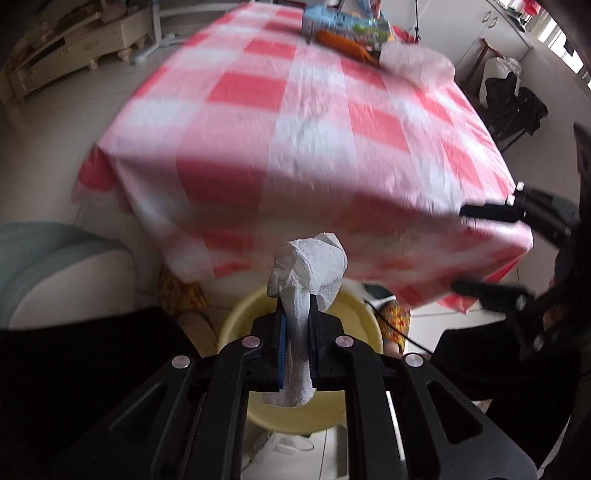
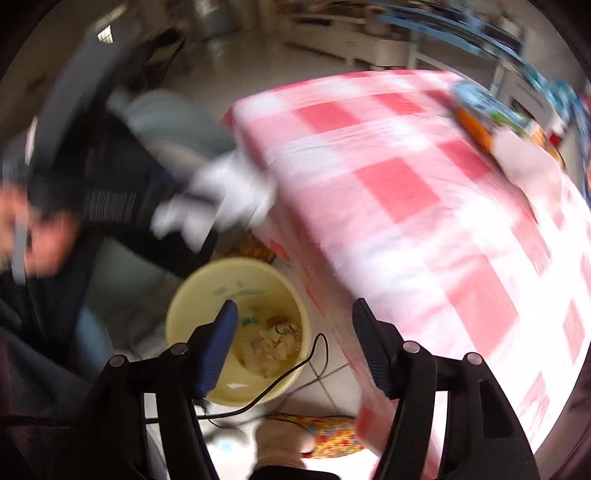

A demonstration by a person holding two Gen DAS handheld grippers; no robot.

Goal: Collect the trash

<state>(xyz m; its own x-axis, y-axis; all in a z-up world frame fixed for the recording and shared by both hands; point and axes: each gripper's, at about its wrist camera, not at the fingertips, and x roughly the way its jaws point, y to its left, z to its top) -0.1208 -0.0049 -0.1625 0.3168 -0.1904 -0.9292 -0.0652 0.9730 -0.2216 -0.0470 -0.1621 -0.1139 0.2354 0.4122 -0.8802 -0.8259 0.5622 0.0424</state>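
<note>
Crumpled white paper towel [image 1: 306,273] sits clamped in your left gripper [image 1: 295,325], its jaws closed tight on the wad, which sticks out past the fingertips and trails back between the pads. Directly below it, on the tiled floor, stands the round pale-yellow plastic bin [image 1: 354,325], so the towel hangs above the bin's mouth and not inside it.

Your right gripper [image 2: 291,314] has its jaws spread wide with nothing between them. Through that gap, in the right wrist view, you look down into the same yellow bin [image 2: 184,299]; scraps of paper and wrapper trash [image 2: 275,341] lie at its bottom, and a thin black cable [image 2: 295,369] loops over its near rim. Up and left of the bin, blurred, the left gripper and its white towel [image 2: 221,192] appear beside the worktop's corner.

Just beyond the bin runs the worktop, covered by a red-and-white checked plastic cloth [image 1: 295,122] that drapes over the edge. The cloth's near and middle squares carry nothing. At the far end lie a blue printed carton [image 1: 343,22], an orange packet [image 1: 343,42] touching it, and a crumpled translucent plastic bag [image 1: 417,62] just beside them.
</note>
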